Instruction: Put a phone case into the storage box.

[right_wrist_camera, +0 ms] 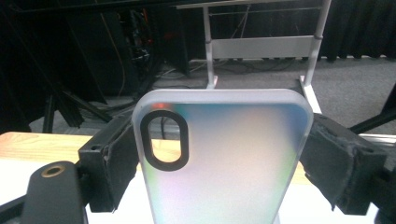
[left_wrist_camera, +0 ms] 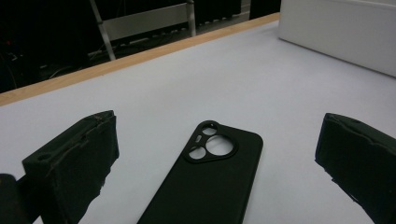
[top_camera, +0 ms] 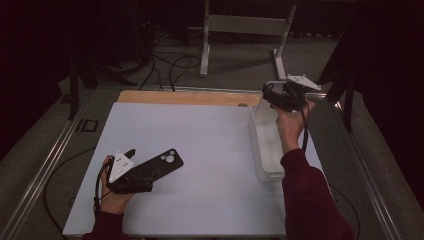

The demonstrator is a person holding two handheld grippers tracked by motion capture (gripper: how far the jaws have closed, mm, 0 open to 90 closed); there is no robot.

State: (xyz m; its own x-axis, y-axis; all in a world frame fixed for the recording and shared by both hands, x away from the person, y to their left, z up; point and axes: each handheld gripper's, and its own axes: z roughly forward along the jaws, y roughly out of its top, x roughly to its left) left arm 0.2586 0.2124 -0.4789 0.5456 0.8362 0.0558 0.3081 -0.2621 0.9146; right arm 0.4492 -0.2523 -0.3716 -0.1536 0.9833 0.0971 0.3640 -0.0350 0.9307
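A black phone case lies flat on the white table top, camera cut-out pointing away from me. My left gripper rests low on the table with its jaws open on either side of that black case, not touching it; the left gripper pads stand well clear. My right gripper is raised over the far end of the white bin. It is shut on a translucent, iridescent phone case, held upright by its two long edges in the right gripper.
The white bin stands along the table's right side. A wooden strip borders the far edge. Beyond it are a metal stand and cables on the grey floor. Aluminium rails run along both sides of the table.
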